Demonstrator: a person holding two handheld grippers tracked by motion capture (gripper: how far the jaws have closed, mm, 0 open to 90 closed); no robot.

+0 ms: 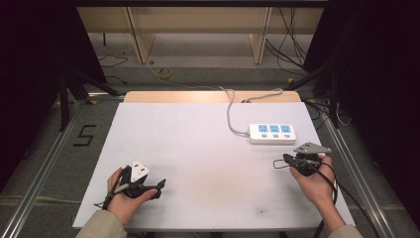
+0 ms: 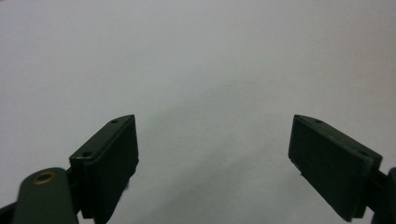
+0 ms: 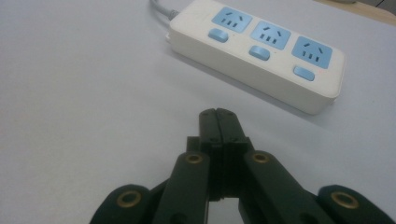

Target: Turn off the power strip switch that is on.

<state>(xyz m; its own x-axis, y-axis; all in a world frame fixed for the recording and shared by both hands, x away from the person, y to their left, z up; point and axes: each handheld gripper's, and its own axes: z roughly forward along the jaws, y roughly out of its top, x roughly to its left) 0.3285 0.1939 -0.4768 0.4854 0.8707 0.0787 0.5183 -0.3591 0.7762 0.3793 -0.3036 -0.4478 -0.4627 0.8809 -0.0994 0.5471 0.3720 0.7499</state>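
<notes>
A white power strip (image 1: 272, 133) with three blue sockets and blue switches lies at the right rear of the white table (image 1: 198, 148); its grey cord (image 1: 230, 111) runs off the far edge. In the right gripper view the power strip (image 3: 261, 51) lies just beyond my right gripper (image 3: 217, 114), whose jaws are pressed together on nothing. My right gripper (image 1: 287, 159) rests near the table's right edge, in front of the strip. My left gripper (image 1: 159, 187) sits at the front left, held low over the table. My left gripper (image 2: 212, 149) stands wide open with bare table between its jaws.
A wooden strip (image 1: 213, 95) borders the table's far edge. Beyond it are a wooden shelf frame (image 1: 198, 29), loose cables on the floor (image 1: 292, 44) and a yellow coil (image 1: 164, 73). Metal rails (image 1: 44, 158) flank the table, with a "5" marked on the floor (image 1: 84, 135).
</notes>
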